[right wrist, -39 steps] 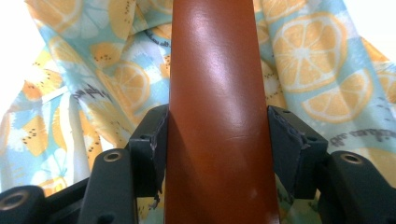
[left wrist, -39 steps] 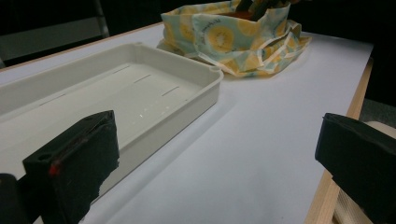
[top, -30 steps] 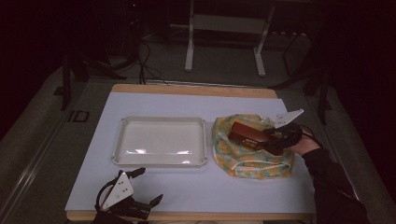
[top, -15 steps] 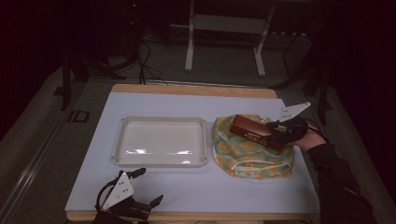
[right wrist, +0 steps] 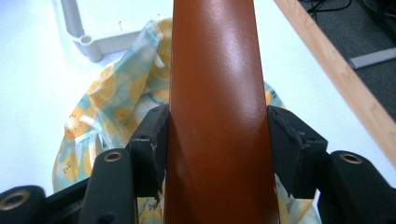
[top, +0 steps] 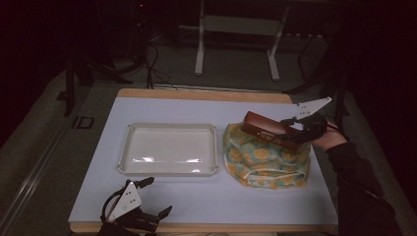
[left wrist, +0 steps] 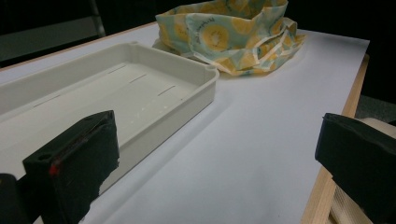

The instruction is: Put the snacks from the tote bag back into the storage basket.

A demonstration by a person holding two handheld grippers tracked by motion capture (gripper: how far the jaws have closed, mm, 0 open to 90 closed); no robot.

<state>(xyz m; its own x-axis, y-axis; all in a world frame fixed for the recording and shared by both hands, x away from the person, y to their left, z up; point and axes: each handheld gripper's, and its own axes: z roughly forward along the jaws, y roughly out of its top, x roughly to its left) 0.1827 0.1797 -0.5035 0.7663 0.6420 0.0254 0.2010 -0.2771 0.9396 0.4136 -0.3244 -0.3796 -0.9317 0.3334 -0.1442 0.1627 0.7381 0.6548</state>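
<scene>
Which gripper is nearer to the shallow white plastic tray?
Left. The left gripper sits just in front of the shallow white plastic tray at the table's near edge; the right gripper is farther right, holding a brown case above the patterned cloth bag.

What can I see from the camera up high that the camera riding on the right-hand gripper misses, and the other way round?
The high view alone shows the left gripper resting open at the table's near edge, and the floor behind the table. The right gripper view alone shows, close up, the right gripper with its black pads pressed against both sides of the glossy reddish-brown long case. Both show that case, the yellow-and-teal patterned cloth bag beneath it, the shallow white plastic tray and the white-covered table.
</scene>
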